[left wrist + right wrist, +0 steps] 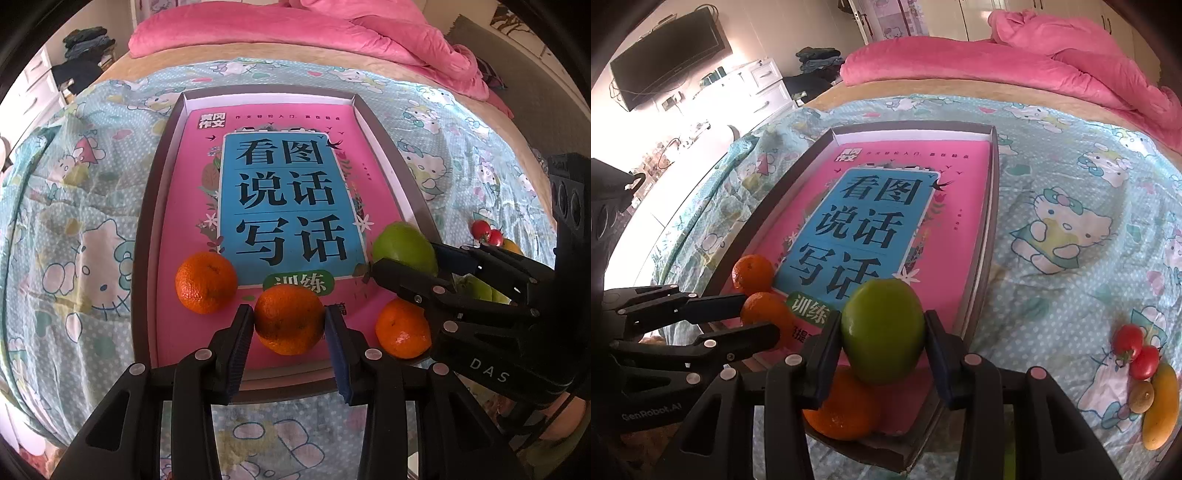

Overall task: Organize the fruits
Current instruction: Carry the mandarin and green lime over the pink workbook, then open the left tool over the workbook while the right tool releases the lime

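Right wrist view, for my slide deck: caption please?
Right gripper holds a green fruit above a tray.

My left tool (290, 321) points steeply down, pads pressed on an orange (289, 318); my right tool (883, 334), likewise tilted down, grips a green fruit (882, 330).
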`<action>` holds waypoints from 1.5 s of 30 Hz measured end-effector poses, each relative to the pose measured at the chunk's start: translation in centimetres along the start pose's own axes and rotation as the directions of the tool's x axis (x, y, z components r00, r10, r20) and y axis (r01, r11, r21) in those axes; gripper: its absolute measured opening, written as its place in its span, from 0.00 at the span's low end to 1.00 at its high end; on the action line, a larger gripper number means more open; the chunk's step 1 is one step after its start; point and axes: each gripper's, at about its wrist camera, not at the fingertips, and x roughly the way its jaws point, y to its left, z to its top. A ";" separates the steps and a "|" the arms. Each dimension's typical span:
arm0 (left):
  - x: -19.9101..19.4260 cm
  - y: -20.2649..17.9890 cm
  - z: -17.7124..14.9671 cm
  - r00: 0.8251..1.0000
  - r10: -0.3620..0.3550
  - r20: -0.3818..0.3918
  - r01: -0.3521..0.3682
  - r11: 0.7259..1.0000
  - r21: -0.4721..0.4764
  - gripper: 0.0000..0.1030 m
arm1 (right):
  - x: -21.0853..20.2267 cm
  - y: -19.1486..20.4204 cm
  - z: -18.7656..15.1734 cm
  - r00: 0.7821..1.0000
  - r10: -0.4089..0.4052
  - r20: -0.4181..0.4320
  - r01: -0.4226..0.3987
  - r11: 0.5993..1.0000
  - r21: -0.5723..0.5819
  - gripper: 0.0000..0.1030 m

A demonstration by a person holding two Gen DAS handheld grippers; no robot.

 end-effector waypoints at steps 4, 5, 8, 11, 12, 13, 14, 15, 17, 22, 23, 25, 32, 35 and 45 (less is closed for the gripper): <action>0.1 0.0 0.0 1.000 0.002 -0.001 -0.002 1.000 -0.002 0.40 | -0.1 0.1 -0.1 1.000 0.000 0.003 0.000 1.000 0.002 0.44; 0.1 0.0 0.0 1.000 0.002 -0.001 -0.002 1.000 -0.004 0.40 | -0.1 0.1 -0.2 1.000 0.000 0.003 0.000 1.000 0.002 0.44; 0.1 0.0 0.0 1.000 0.001 0.000 -0.001 1.000 -0.005 0.40 | -0.4 0.2 -0.2 1.000 -0.001 0.009 0.001 1.000 0.004 0.44; 0.0 0.0 0.0 1.000 0.003 -0.001 -0.003 1.000 -0.007 0.40 | -0.7 0.1 -0.4 1.000 0.001 0.015 -0.001 1.000 0.005 0.44; 0.0 0.0 0.0 1.000 0.005 -0.001 -0.005 1.000 -0.007 0.40 | -0.8 0.1 -0.4 1.000 0.001 0.018 -0.001 1.000 0.006 0.44; 0.0 0.1 0.0 1.000 0.005 -0.001 -0.005 1.000 -0.009 0.40 | -0.9 0.0 -0.4 1.000 -0.001 0.019 0.000 1.000 0.008 0.44; 0.0 0.1 0.0 1.000 0.005 -0.001 -0.005 1.000 -0.010 0.40 | -1.1 -0.1 -0.5 1.000 -0.002 0.021 0.001 1.000 0.012 0.44; -0.1 0.1 0.0 1.000 0.006 -0.001 -0.006 1.000 -0.010 0.41 | -1.2 -0.2 -0.5 1.000 -0.003 0.023 0.002 1.000 0.015 0.44; -0.1 0.1 -0.1 1.000 0.007 -0.002 -0.007 1.000 -0.012 0.41 | -1.4 -0.4 -0.6 1.000 -0.002 0.027 0.001 1.000 0.024 0.44; -0.2 0.1 -0.1 1.000 0.015 0.000 -0.015 1.000 -0.015 0.41 | -2.1 -0.5 -0.8 0.999 -0.002 0.045 0.001 1.000 0.024 0.44; -0.2 0.1 -0.1 1.000 0.016 0.000 -0.016 1.000 -0.016 0.41 | -2.2 -0.5 -0.9 0.999 -0.004 0.047 0.003 1.000 0.022 0.44; -0.4 0.1 -0.1 1.000 0.020 0.007 -0.020 1.000 -0.019 0.40 | -2.4 -0.4 -0.9 0.999 -0.001 0.047 0.000 1.000 0.022 0.44; -1.1 0.2 0.1 1.000 0.017 0.025 -0.016 1.000 -0.026 0.41 | -2.6 -0.3 -1.1 0.999 0.002 0.048 -0.003 1.000 0.018 0.45; -1.2 0.2 0.1 0.999 0.016 0.028 -0.015 0.999 -0.031 0.41 | -2.8 -0.2 -1.2 0.999 0.004 0.054 -0.005 1.000 0.020 0.45; -1.7 0.5 0.2 0.999 0.012 0.046 -0.009 0.999 -0.052 0.53 | -3.2 -0.4 -1.2 0.998 0.006 0.066 -0.008 0.999 0.034 0.53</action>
